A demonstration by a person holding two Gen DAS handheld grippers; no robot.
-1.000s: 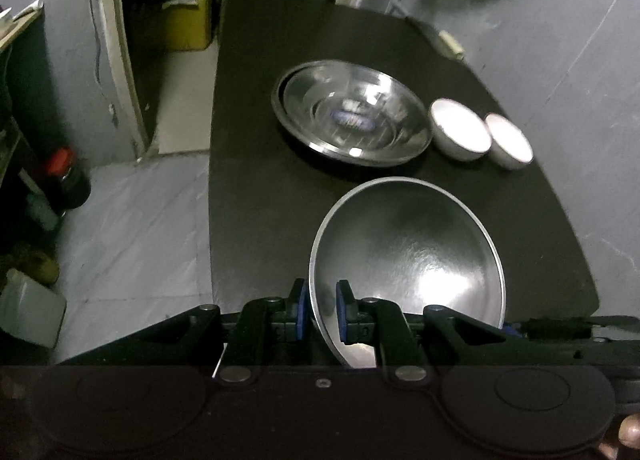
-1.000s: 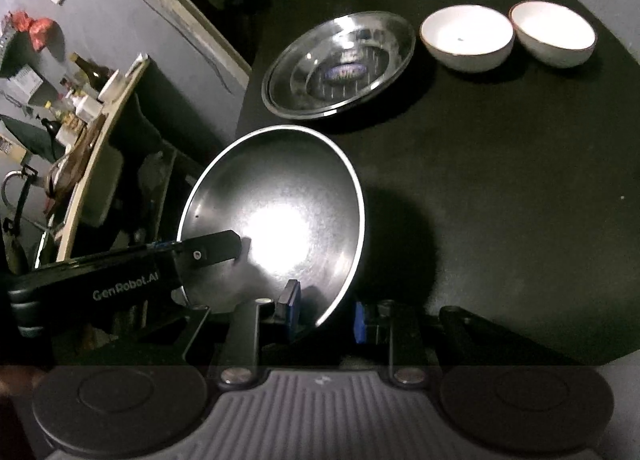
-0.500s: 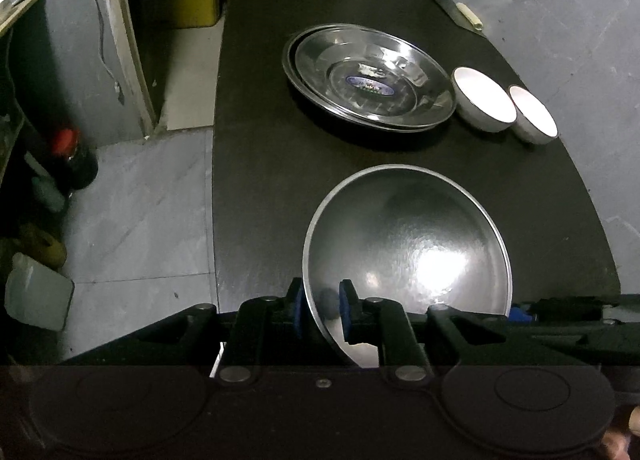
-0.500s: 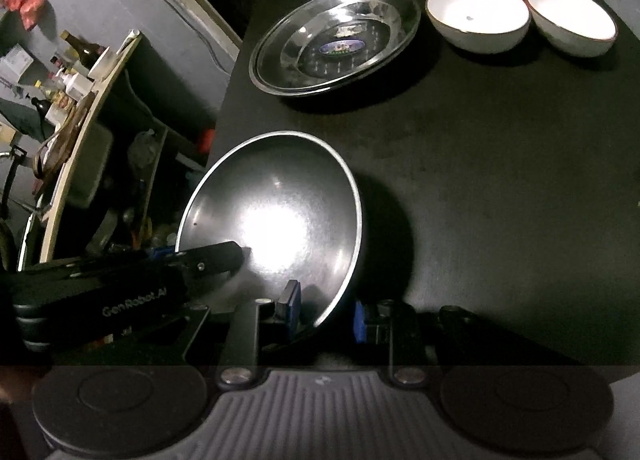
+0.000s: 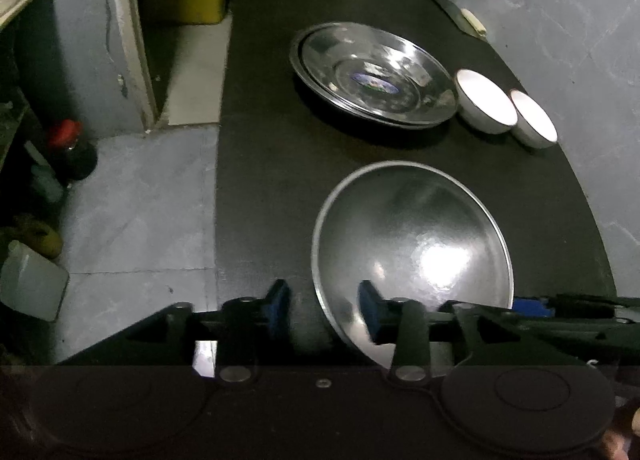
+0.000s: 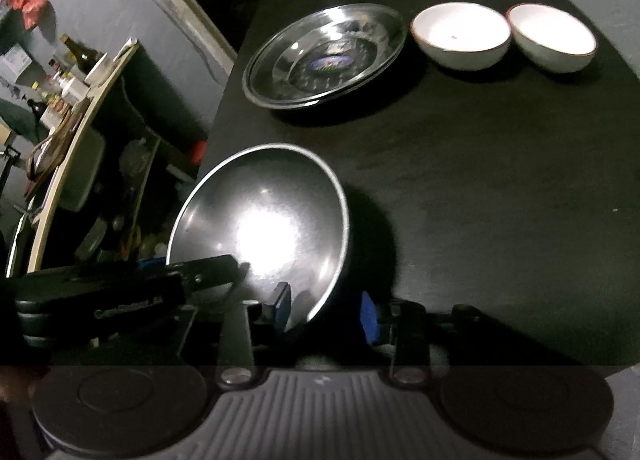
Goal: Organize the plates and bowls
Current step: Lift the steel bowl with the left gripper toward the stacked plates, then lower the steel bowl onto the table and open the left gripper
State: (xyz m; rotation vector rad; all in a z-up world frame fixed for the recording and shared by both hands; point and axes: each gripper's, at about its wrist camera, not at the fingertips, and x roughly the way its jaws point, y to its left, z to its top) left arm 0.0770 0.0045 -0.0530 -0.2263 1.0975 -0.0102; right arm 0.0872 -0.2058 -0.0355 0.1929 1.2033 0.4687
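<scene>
A steel bowl [image 5: 412,244] is seen near the front edge of the black desk [image 5: 260,164], tilted. Its rim is straddled by the left hand-held gripper [image 5: 324,308] and the right hand-held gripper [image 6: 326,308], both with jaws opening, pads off the metal. Farther back, stacked steel plates [image 6: 324,60] are set beside two white bowls [image 6: 460,36].
</scene>
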